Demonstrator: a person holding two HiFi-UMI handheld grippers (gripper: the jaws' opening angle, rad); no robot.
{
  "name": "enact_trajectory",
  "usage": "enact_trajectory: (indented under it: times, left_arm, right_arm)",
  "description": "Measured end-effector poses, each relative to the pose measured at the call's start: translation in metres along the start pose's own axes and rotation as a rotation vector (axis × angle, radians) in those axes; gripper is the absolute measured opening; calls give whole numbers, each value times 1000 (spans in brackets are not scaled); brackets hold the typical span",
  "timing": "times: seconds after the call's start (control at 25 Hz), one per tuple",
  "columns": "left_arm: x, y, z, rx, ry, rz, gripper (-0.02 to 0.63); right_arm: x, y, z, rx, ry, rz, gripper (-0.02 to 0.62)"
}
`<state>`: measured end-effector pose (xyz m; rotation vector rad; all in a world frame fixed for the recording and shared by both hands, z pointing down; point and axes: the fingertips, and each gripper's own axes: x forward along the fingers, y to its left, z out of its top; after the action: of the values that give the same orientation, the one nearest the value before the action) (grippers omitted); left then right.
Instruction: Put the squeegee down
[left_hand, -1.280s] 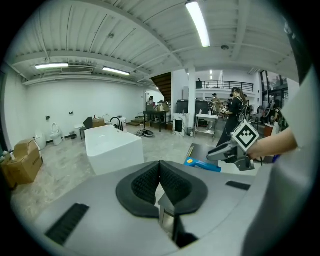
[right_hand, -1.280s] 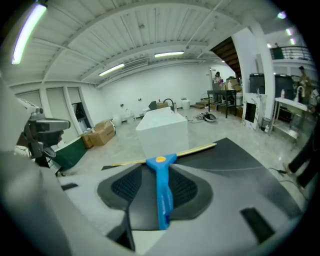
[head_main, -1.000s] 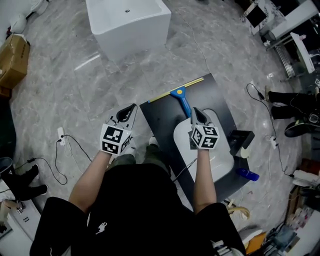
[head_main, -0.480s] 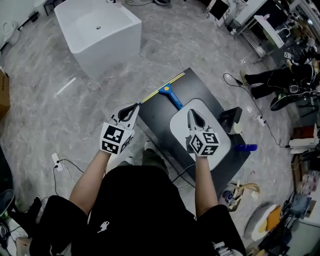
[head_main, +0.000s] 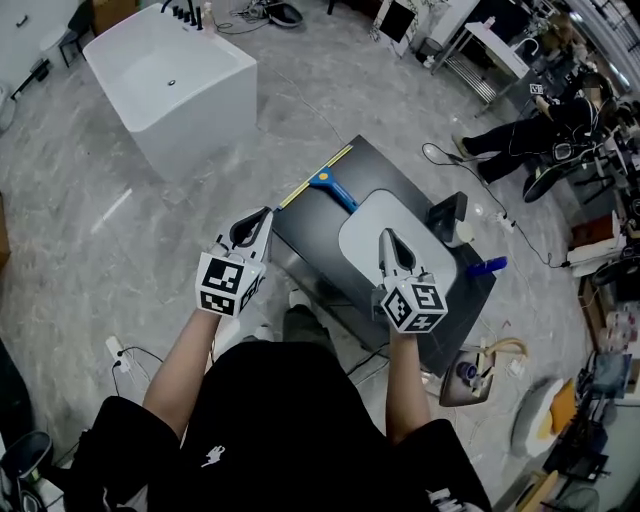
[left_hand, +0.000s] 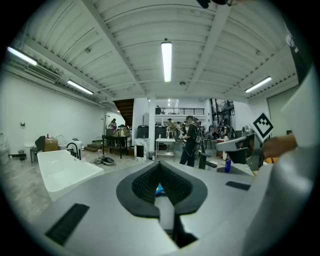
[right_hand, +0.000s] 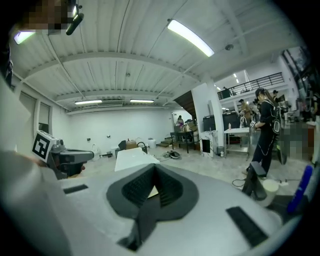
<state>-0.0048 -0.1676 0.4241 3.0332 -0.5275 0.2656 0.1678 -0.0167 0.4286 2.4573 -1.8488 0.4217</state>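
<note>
The squeegee (head_main: 333, 187), with a blue handle and a long yellow blade, lies flat on the far left corner of the dark table (head_main: 316, 236); nothing holds it. My left gripper (head_main: 263, 217) hovers off the table's left edge, nearer to me than the squeegee, shut and empty. My right gripper (head_main: 385, 238) hangs above the white oval basin (head_main: 362, 226), also shut with nothing in it. In the left gripper view the jaws (left_hand: 159, 164) meet at their tips, and a speck of the blue squeegee (left_hand: 159, 189) shows through the hollow behind them. In the right gripper view the jaws (right_hand: 153, 168) are closed too.
A white bathtub (head_main: 168, 83) stands on the marble floor at the far left. On the table's right end are a black stand (head_main: 447, 214) and a blue bottle (head_main: 486, 266). A person (head_main: 535, 128) sits at the far right. Cables (head_main: 130, 355) lie on the floor by my feet.
Both grippers have lifted, and the right one has drawn back toward me over the basin. The squeegee has stayed where it lies. My head has turned, shifting the room across the view.
</note>
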Motion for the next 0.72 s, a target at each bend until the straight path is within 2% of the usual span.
enact_trajectory:
  times: [0.24,0.56,0.72]
  left_arm:
    - [-17,2,15,18,-32,0,2]
    - [-22,-11,33,37,-72,-6,2]
    - [-23,-19,43,34,-90,10,3]
  right_arm:
    - [-32,17,21,-39,-34,-59,2]
    - [-55,20,39,1,-85,-58,2]
    - [-66,17,44,-12,-87,-53,2]
